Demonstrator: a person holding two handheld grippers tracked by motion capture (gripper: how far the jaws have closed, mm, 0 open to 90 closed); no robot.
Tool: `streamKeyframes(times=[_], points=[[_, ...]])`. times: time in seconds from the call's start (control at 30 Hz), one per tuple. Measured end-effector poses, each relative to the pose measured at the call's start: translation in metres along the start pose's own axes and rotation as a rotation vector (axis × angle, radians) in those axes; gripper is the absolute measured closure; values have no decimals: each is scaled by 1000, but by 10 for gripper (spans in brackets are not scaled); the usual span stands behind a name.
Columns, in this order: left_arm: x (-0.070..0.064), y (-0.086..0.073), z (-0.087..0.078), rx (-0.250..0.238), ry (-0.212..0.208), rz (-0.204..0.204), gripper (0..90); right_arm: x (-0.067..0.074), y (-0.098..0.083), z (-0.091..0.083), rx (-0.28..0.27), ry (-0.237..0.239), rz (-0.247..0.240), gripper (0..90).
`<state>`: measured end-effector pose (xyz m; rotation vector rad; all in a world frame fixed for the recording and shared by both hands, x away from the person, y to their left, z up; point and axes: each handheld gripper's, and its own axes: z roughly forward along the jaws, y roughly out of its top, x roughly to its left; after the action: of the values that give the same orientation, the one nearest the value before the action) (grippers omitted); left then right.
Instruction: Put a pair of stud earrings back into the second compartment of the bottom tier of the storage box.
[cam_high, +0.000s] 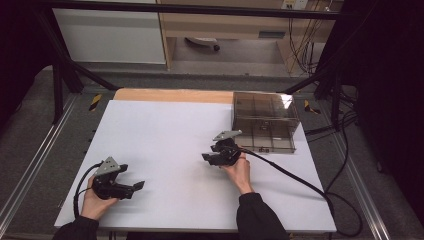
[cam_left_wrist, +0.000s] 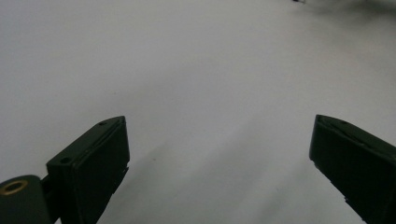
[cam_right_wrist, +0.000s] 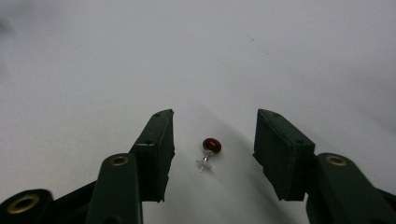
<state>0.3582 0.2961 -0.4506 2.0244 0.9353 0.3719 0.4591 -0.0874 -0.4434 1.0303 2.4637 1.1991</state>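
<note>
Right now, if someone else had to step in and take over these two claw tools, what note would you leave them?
Right gripper: jaws part open either side of a small red stud lying on the white sheet, not touching it.
Left gripper: open wide, nothing between its jaws, resting near the table's front left.
Smoky box: far right of the sheet.
Done: stud lined up between the jaws.
Left: close on the stud and lift; probably it goes in the box.

High view: the white table sheet (cam_high: 165, 150) is evenly lit from overhead, while the surroundings fall into near-black; glare flares on the lid of the smoky clear plastic box (cam_high: 264, 121). The frame is soft and slightly grainy. Left gripper view: dim grey, blurred throughout — faint shadows trail from the jaws. Right gripper view: the red-headed earring stud (cam_right_wrist: 209, 150) is fairly sharp; corners darken, near jaw parts blur.
</note>
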Motion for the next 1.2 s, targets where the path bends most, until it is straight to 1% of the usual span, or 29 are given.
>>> streamKeyframes(times=[0.13, 0.2, 0.43, 0.47, 0.57, 0.83, 1.03, 1.2], points=[[0, 0, 0, -1, -1, 1, 45, -2, -1, 5, 8, -2, 15, 601], [0, 0, 0, -1, -1, -1, 45, -3, -3, 8, 21, 5, 21, 629], [0, 0, 0, -2, 0, 2, 45, -3, -5, 10, 32, 5, -2, 747], [0, 0, 0, -3, -1, 2, 45, -3, -5, 10, 33, 7, -5, 753], [0, 0, 0, -1, 0, 2, 45, -3, -5, 10, 41, 1, -2, 795], [0, 0, -1, -3, 1, 2, 45, -2, -4, 7, 43, -1, 4, 808], [0, 0, 0, -1, 0, 1, 45, -1, 3, -7, 23, 10, -1, 809], [0, 0, 0, -1, 1, 2, 45, 0, 7, -18, 19, 7, -7, 810]])
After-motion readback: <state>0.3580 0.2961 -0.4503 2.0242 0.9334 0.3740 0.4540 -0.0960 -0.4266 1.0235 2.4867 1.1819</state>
